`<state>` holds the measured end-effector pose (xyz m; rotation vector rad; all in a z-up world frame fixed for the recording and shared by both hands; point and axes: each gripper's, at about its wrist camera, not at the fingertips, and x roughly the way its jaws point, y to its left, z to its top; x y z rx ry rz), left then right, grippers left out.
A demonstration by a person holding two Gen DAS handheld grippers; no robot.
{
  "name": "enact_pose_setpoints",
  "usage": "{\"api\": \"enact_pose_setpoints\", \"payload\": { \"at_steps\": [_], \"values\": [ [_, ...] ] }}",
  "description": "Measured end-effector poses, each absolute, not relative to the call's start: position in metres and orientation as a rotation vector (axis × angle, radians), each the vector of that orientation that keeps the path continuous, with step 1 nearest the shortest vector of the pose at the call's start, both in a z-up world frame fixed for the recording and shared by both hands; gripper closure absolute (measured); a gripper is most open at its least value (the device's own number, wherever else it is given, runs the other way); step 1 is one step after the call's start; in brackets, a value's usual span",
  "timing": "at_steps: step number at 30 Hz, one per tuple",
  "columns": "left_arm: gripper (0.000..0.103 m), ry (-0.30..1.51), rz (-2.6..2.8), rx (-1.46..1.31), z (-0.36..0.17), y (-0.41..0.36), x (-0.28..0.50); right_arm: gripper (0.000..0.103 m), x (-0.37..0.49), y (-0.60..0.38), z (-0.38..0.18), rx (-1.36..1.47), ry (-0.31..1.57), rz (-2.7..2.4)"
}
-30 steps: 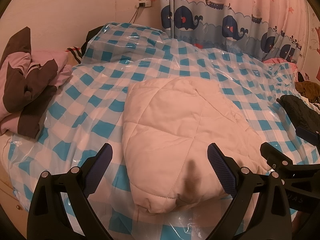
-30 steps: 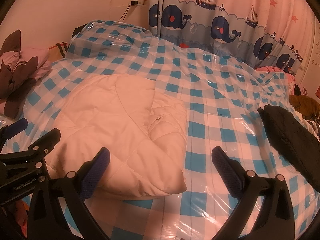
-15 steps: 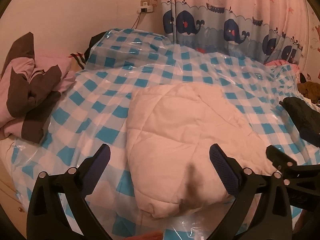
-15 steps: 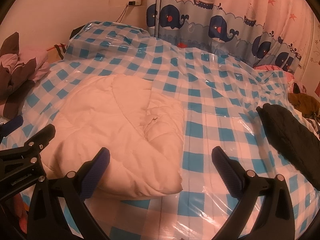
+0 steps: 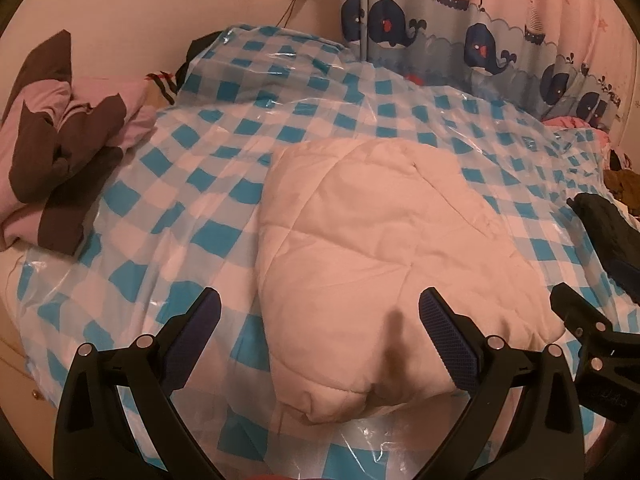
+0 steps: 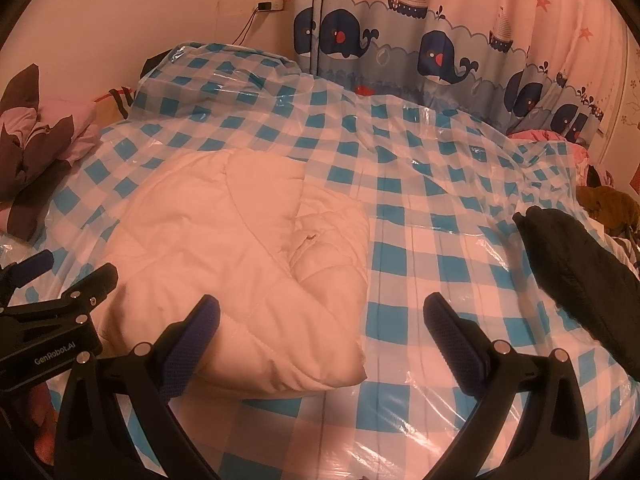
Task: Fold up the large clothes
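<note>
Both grippers are drawing back and up from the bed a little compared with a second ago, so the folded white quilted garment (image 5: 384, 264) is sitting slightly farther from the fingertips and more of the blue-and-white checked plastic sheet (image 5: 208, 184) is showing in front of it. In the left wrist view the left gripper (image 5: 320, 320) is hovering with its jaws spread wide and nothing between them, its right finger overlapping the garment's near edge in the picture; whether it is touching the fabric cannot be told. In the right wrist view the right gripper (image 6: 320, 324) is likewise hanging wide open and empty, its left finger over the garment's near corner and its right finger over bare checked sheet. The white garment (image 6: 240, 264) is lying in a compact, puffy bundle on the middle of the sheet, stitched quilting lines crossing its top, one thick rolled fold curling along its right side and a rounded corner pointing toward the cameras. Its folded shape is looking unchanged from the earlier frames. A pink and brown pile of cloth (image 5: 60, 136) is resting at the left edge of the bed, a black garment (image 6: 576, 280) is lying at the right edge, and a whale-print curtain (image 6: 440, 48) is hanging behind.
</note>
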<state>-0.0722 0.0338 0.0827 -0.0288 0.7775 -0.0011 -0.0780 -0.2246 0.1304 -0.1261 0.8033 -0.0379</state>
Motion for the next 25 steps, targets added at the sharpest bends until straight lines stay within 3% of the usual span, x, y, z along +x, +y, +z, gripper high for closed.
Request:
{"api": "enact_pose_setpoints", "payload": {
  "at_steps": [13, 25],
  "values": [
    [0.008, 0.681, -0.042, -0.036, 0.096, 0.032, -0.082, 0.005, -0.078, -0.226, 0.131, -0.126, 0.804, -0.033],
    [0.008, 0.756, -0.042, -0.140, 0.090, 0.051, -0.068, 0.005, -0.084, -0.247, 0.139, -0.112, 0.801, -0.038]
  ]
}}
